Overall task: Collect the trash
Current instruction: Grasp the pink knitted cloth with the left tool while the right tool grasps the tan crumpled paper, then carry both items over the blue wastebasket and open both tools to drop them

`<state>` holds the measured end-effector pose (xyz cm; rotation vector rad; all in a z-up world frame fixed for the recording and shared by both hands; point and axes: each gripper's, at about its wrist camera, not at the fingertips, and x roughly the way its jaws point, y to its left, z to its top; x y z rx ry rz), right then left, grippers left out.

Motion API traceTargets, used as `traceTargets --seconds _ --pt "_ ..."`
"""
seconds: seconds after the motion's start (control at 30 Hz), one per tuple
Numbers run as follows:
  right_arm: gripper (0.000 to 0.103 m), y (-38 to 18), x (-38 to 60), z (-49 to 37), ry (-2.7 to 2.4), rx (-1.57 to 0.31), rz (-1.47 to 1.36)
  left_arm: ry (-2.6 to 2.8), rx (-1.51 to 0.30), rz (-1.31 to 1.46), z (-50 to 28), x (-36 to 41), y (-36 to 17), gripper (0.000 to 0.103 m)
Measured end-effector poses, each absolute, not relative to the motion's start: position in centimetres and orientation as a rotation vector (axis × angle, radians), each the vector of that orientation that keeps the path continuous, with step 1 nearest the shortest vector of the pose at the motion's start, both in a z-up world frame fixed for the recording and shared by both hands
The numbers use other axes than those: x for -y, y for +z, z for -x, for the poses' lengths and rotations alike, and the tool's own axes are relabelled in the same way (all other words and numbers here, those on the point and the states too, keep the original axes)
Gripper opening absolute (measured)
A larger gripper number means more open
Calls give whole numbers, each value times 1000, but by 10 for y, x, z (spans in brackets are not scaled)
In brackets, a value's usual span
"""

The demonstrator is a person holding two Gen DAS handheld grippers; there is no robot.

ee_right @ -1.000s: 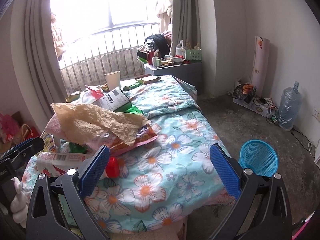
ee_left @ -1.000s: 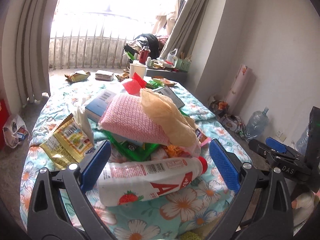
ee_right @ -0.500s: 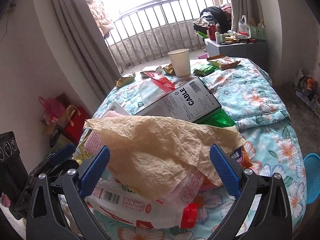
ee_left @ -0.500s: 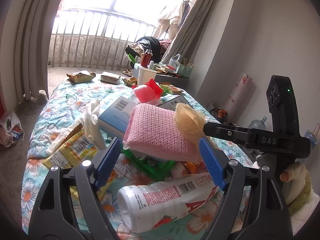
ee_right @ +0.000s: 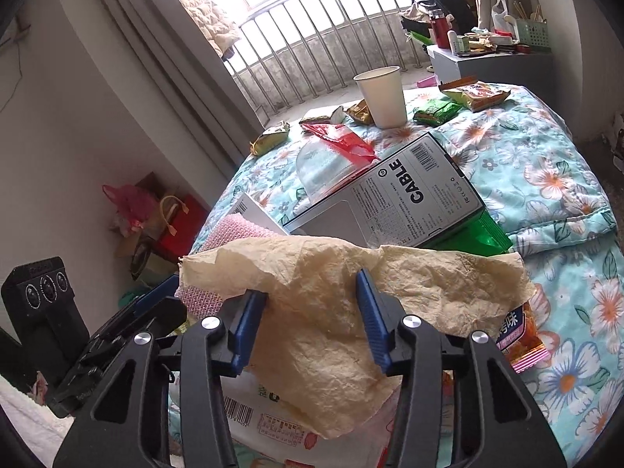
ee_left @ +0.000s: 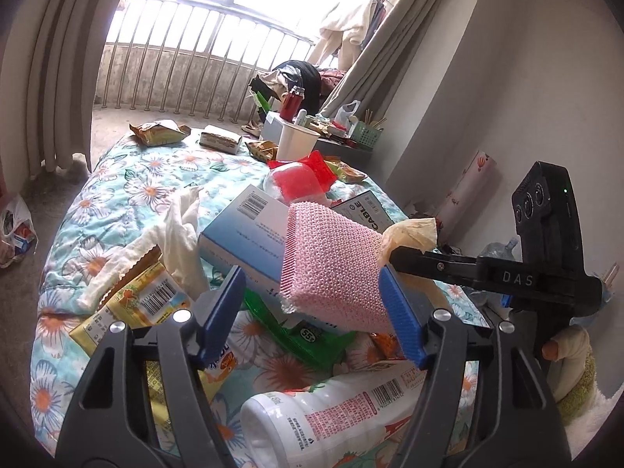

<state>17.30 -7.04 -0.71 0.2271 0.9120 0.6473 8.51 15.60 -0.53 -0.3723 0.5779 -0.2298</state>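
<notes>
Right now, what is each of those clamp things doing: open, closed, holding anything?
Left gripper: open, its fingers either side of the pink sponge, not gripping.
Right gripper: part closed around the crumpled brown paper; a firm grip cannot be told.

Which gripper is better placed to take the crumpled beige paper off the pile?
Right. The right gripper already has its fingers around the crumpled beige paper. The left gripper is open at the pink sponge instead.
</notes>
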Motion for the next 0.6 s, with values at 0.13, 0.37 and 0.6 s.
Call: traceTargets --seconds 0.13,0.37,0.6 --pt "28 -8 74 -173 667 -912 -263 -235 -650 450 -102 -163 -10 66" --pt "14 -11 87 -175 691 -904 -370 -263 -711 538 -120 -166 -13 52" --pt "8 -1 106 -171 659 -852 -407 -261 -701 510 -115 -157 -5 31"
